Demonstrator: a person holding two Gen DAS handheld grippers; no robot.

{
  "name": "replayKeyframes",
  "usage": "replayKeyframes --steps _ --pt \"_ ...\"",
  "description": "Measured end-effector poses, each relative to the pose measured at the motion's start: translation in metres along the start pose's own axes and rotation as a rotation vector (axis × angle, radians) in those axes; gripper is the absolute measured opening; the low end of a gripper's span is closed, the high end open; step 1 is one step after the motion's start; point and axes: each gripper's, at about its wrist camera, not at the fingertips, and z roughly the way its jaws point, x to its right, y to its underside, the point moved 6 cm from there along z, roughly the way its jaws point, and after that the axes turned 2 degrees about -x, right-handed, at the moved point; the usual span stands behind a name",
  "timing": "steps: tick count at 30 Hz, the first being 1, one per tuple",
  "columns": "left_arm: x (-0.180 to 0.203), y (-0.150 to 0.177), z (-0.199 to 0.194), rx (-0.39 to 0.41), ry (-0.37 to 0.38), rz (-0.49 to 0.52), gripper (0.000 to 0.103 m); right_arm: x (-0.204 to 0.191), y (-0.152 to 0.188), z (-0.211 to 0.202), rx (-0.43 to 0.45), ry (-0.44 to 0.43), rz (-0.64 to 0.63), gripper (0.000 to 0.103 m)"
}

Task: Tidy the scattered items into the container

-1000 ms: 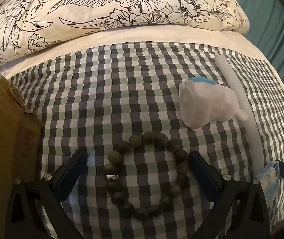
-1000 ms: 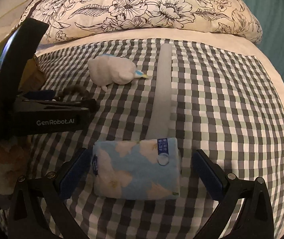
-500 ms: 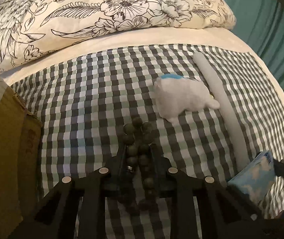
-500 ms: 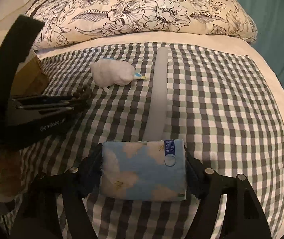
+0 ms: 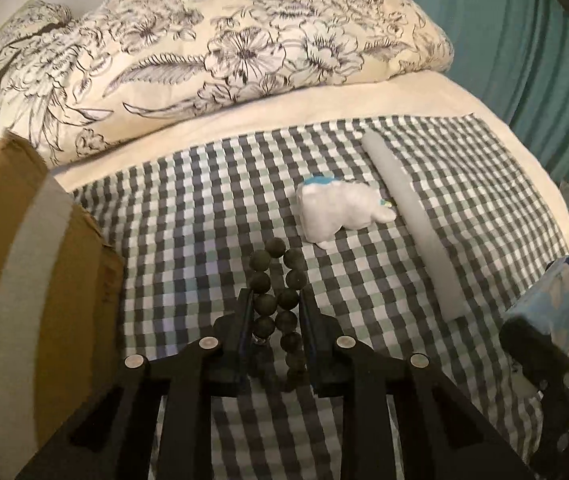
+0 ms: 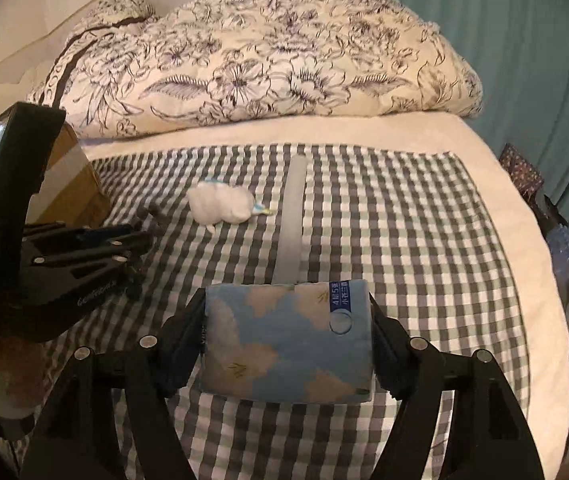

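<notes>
Duvet (image 5: 220, 52): lying heaped along the far side of the bed, floral print showing.
Cloth (image 6: 404, 240): checked, lying spread flat over the bed.
Box (image 5: 24, 280): cardboard, sitting at the cloth's left edge.
Tube (image 5: 412, 220): pale, lying lengthwise on the cloth, just right of the plush.
Right gripper (image 6: 288, 344): clamping the tissue pack (image 6: 288, 340) by its two sides.
Plush (image 5: 340, 210): white, lying on the cloth beyond the beads.
Left gripper (image 5: 274, 304): squeezing the beads (image 5: 276, 288) into two rows, jaws nearly together.
</notes>
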Motion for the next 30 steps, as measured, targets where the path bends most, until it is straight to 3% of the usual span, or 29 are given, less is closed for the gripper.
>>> replayKeyframes --steps 14,30 --pt "-0.009 -0.01 -0.062 0.117 -0.002 -0.017 0.011 -0.011 -0.018 -0.058 0.109 0.01 -0.018 0.071" --pt "-0.025 -0.018 -0.155 0.32 -0.004 -0.054 0.011 -0.03 -0.037 -0.124 0.238 0.03 -0.035 0.071"
